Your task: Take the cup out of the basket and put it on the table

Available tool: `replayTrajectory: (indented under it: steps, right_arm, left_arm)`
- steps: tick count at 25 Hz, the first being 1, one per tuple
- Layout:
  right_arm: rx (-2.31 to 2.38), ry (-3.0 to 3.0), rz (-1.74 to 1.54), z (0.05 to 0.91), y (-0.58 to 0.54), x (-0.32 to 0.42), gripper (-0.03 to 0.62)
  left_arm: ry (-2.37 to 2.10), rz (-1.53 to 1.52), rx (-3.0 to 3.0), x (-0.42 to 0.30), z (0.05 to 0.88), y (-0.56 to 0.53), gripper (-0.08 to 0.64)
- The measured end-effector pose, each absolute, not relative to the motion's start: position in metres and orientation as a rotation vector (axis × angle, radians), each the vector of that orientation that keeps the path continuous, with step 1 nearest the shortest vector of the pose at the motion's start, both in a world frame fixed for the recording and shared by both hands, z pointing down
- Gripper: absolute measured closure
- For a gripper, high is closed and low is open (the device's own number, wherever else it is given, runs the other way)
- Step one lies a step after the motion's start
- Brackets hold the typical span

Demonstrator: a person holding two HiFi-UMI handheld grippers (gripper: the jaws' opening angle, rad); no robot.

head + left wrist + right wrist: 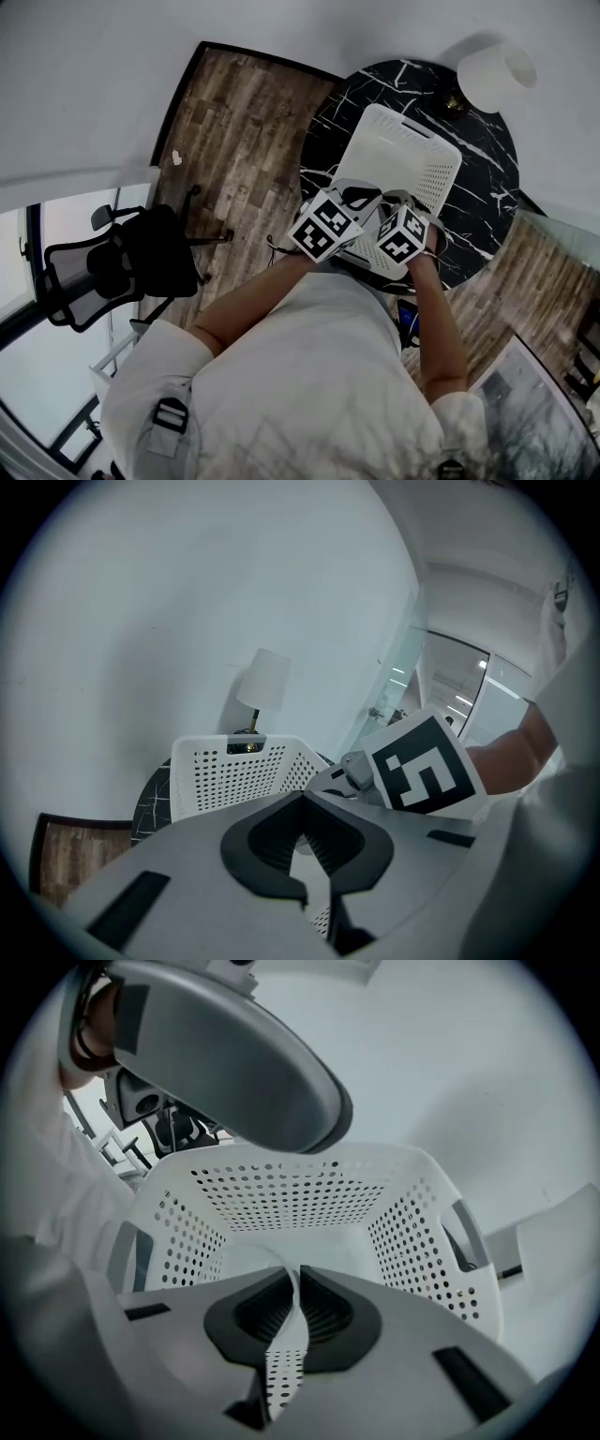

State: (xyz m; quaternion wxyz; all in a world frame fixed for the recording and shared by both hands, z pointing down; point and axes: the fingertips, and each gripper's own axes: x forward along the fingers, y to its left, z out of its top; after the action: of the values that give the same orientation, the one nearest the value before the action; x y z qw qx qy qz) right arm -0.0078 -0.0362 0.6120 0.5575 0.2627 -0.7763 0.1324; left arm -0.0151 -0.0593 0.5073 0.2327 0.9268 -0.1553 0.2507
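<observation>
White and thin-walled, the cup (242,1262) stands inside the basket (412,1232), and its wall appears pinched between the right gripper's (297,1272) closed fingers. It looks light, slick and easily crushed, so a gentle rim hold suits. The left gripper (302,796) hovers just beside, its fingers together and empty, and both reach forward and down.

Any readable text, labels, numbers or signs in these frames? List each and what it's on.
No readable text in any view.
Marker cubes: black-and-white square patterns only, no letters or digits.
Basket, cup, lamp: plain white, no print or label visible.
</observation>
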Motion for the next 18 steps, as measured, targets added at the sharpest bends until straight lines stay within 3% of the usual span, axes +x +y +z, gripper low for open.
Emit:
replayTrajectory:
  steps: [18]
  right_arm:
    - [0.690, -1.883, 0.251, 0.541, -0.021, -0.008, 0.566]
  left_arm:
    - [-0.457, 0.670, 2.606, -0.018, 0.481, -0.045, 0.554]
